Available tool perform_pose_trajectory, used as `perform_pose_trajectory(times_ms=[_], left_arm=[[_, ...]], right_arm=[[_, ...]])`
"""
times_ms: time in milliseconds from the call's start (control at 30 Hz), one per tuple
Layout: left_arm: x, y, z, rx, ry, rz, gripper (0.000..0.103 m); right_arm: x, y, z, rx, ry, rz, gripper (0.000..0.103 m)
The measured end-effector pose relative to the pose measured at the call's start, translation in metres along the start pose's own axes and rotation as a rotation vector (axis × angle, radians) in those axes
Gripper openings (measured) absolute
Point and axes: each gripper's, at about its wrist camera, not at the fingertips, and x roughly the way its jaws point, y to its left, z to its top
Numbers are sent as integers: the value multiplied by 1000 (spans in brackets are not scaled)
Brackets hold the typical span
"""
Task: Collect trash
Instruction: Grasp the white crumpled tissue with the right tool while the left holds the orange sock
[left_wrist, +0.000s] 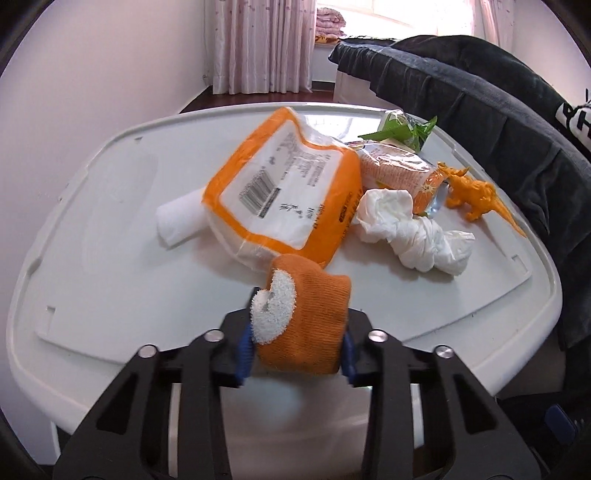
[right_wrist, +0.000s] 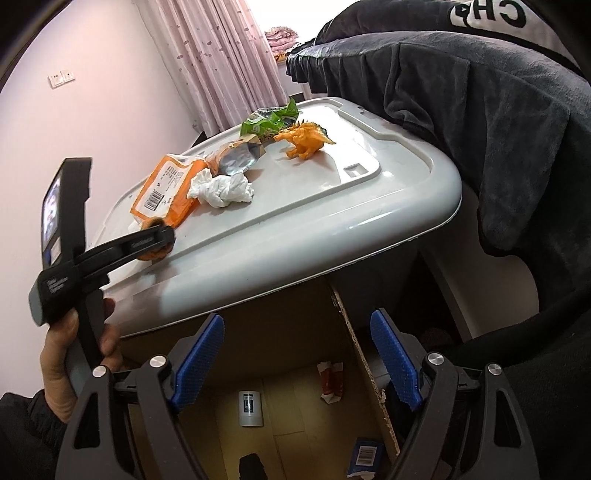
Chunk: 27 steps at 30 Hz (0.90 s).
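My left gripper (left_wrist: 299, 343) is shut on an orange knit sock with a fluffy white patch (left_wrist: 306, 314), just above the near part of the white plastic lid (left_wrist: 110, 221). Behind it lie an orange-and-white tissue pack (left_wrist: 280, 192), a crumpled white tissue (left_wrist: 410, 229), an orange snack wrapper (left_wrist: 399, 173) and a green wrapper (left_wrist: 402, 129). In the right wrist view a hand (right_wrist: 74, 350) holds the left gripper (right_wrist: 159, 240) at the lid's left edge. My right gripper (right_wrist: 297, 325) stands open and holds nothing, over an open cardboard box (right_wrist: 295, 398).
An orange toy dinosaur (right_wrist: 306, 138) stands on the lid near the wrappers, and a white roll (left_wrist: 177, 218) lies beside the tissue pack. The box holds a grey can (right_wrist: 250, 408), a red-and-white wrapper (right_wrist: 332, 382) and a blue carton (right_wrist: 364, 456). A dark blanket (right_wrist: 480, 129) hangs at the right.
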Motion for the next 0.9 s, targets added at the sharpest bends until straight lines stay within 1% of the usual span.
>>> perform_pose_trajectory(times_ms=[133, 233, 367, 467, 533, 633, 700, 767, 900], left_arm=[[-15, 8, -6, -31, 13, -12, 29], [-44, 16, -18, -31, 20, -29, 29], [-84, 24, -37, -49, 40, -32, 29], [-109, 27, -56, -61, 41, -13, 29], [-118, 28, -66, -65, 31, 0, 29], [-116, 24, -74, -53, 16, 9, 30], [-107, 22, -73, -52, 9, 16, 30], [-99, 22, -73, -59, 9, 19, 30], [-95, 28, -74, -87, 19, 33, 30]], right_arm=[[1, 1, -1, -11, 0, -7, 82], [2, 2, -2, -21, 4, -7, 82], [2, 7, 0, -42, 2, 8, 82], [3, 19, 5, -95, 12, 40, 82], [2, 32, 15, -161, 0, 55, 82], [4, 55, 37, -281, -17, 88, 86], [9, 64, 51, -339, -32, 106, 86], [20, 72, 69, -391, -43, 100, 86], [55, 78, 100, -442, -8, 91, 86]])
